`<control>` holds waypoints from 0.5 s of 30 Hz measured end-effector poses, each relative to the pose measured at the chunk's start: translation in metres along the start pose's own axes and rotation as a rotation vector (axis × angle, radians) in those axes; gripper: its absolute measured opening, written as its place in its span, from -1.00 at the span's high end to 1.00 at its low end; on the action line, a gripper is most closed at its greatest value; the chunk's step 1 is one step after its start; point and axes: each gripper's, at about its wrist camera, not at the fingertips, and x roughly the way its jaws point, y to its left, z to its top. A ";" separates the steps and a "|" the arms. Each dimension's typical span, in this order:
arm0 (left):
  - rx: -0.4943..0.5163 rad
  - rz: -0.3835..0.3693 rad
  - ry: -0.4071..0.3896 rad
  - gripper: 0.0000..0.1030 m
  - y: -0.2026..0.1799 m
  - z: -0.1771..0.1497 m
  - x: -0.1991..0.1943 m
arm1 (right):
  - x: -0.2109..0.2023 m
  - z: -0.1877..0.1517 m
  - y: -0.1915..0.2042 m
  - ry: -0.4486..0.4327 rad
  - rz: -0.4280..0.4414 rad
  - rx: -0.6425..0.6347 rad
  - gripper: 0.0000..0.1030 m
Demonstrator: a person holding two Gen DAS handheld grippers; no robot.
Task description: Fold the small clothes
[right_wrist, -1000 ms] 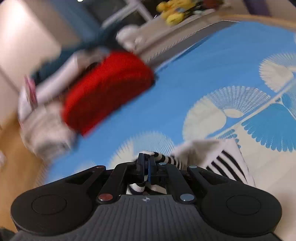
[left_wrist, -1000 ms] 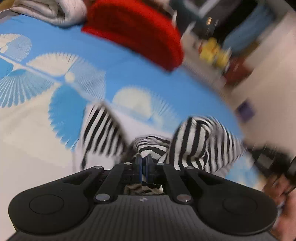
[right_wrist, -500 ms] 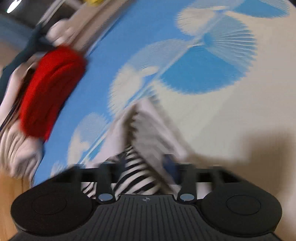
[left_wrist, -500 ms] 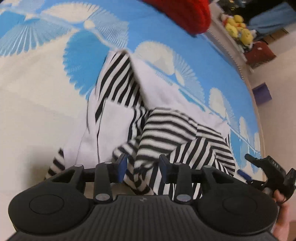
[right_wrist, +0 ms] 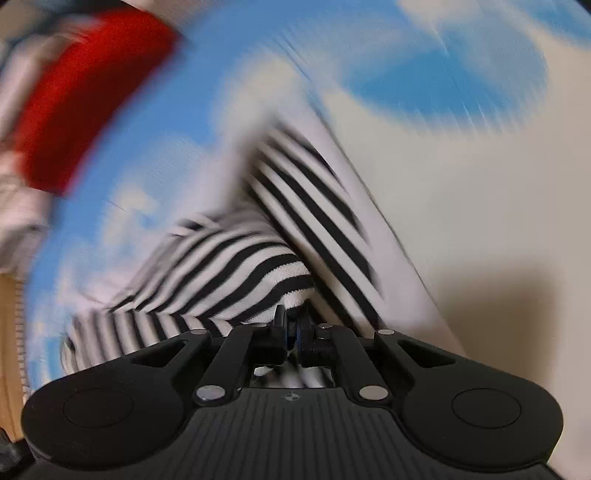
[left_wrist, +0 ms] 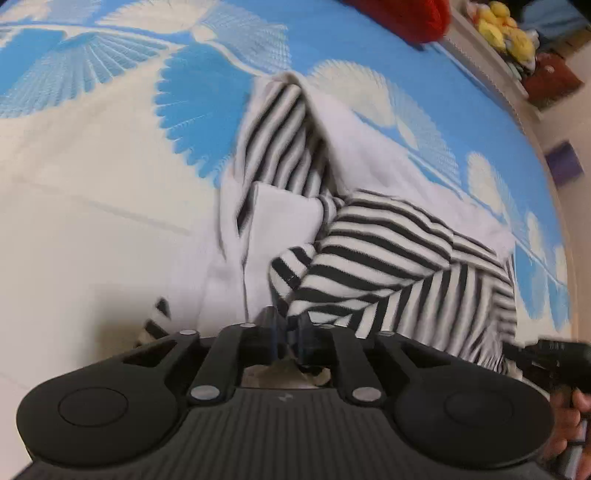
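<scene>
The striped garment (left_wrist: 388, 258) lies on the bedspread (left_wrist: 92, 229), with a cushion (left_wrist: 402, 14) behind it.

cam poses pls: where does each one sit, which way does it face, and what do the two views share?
Left wrist: sits on the left gripper, looks along its fingers across the bed at the striped garment; the person's other hand shows at the right edge.
Right wrist: sits on the right gripper, faces the same garment from its other side, badly blurred; only the gripper shows, no hand.
Shared: the garment, the blue-and-cream bedcover, the red cushion.
</scene>
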 end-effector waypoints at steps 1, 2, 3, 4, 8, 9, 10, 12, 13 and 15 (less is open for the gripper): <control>0.043 -0.008 -0.065 0.64 -0.007 0.002 -0.013 | 0.002 0.000 -0.008 0.010 0.013 0.059 0.80; 0.113 -0.018 -0.153 0.62 -0.020 0.003 -0.028 | -0.005 0.001 -0.011 -0.027 0.049 0.095 0.79; 0.175 -0.024 -0.236 0.62 -0.031 0.003 -0.043 | -0.018 0.003 -0.009 -0.098 0.096 0.090 0.77; 0.216 -0.043 -0.285 0.62 -0.038 0.003 -0.053 | -0.027 0.006 -0.005 -0.161 0.115 0.055 0.71; 0.208 -0.131 -0.170 0.62 -0.036 -0.001 -0.032 | -0.055 0.002 0.018 -0.347 0.186 -0.124 0.24; 0.201 -0.091 -0.091 0.63 -0.035 -0.001 -0.015 | -0.045 0.002 0.019 -0.288 0.239 -0.130 0.24; 0.215 -0.037 -0.008 0.63 -0.032 -0.002 0.005 | -0.031 0.002 0.019 -0.208 0.259 -0.114 0.24; 0.210 0.045 0.027 0.75 -0.024 -0.003 0.021 | -0.001 -0.002 0.019 -0.068 0.151 -0.129 0.25; 0.196 0.031 0.017 0.77 -0.024 -0.001 0.017 | 0.009 -0.005 0.018 -0.037 0.078 -0.151 0.27; 0.189 -0.002 -0.038 0.77 -0.029 0.002 -0.003 | 0.013 -0.007 0.014 -0.047 0.044 -0.131 0.30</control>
